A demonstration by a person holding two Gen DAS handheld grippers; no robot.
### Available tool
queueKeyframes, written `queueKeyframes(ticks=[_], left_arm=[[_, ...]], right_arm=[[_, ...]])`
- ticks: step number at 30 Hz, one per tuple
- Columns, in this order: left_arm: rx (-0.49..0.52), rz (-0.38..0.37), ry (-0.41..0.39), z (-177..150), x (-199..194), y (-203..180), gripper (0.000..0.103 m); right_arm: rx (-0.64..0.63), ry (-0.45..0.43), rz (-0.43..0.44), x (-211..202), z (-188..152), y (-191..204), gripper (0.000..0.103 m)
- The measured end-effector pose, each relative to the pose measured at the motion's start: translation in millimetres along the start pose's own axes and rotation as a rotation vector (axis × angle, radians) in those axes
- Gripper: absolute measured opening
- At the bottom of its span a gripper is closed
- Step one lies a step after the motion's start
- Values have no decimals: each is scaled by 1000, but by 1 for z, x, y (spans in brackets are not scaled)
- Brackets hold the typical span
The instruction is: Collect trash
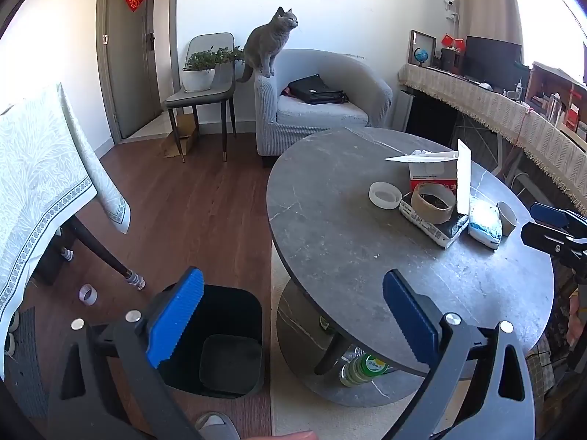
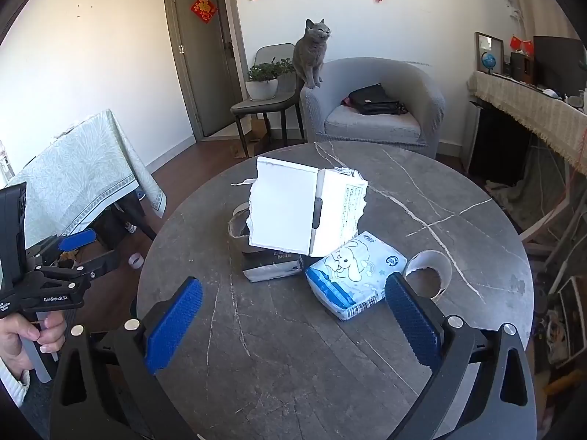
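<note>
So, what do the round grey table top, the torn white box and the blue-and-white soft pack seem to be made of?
Round grey table top: looks like stone or a stone-look slab, matte, with thin white veins.
Torn white box: probably thin cardboard, since its edges are ragged and fibrous and its flap stands stiff.
Blue-and-white soft pack: apparently thin plastic film, slightly glossy and wrinkled, with a printed cartoon.

Round grey table (image 2: 367, 348): torn box (image 2: 293, 212), tissue pack (image 2: 357, 275), tape roll (image 2: 429, 271).

light: bright daylight from the right of the round table (image 2: 458, 190)
glare: white box (image 2: 293, 212) overexposed
edges: strong fisheye bending, dark corners
focus: sharp
</note>
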State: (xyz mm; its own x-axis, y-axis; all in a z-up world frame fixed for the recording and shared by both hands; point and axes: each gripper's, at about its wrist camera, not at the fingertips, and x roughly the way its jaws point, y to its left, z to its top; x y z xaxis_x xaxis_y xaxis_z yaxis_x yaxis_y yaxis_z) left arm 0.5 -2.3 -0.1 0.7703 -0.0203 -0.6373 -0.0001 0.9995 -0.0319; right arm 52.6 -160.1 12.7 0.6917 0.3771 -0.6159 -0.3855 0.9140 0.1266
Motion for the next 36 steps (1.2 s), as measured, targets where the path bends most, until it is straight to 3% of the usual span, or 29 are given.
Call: queueKeyframes(ticks=[36], left_arm=[[1, -1, -4, 0, 0, -2, 100]], right_arm=[[6, 4, -3, -2, -1, -1, 100]])
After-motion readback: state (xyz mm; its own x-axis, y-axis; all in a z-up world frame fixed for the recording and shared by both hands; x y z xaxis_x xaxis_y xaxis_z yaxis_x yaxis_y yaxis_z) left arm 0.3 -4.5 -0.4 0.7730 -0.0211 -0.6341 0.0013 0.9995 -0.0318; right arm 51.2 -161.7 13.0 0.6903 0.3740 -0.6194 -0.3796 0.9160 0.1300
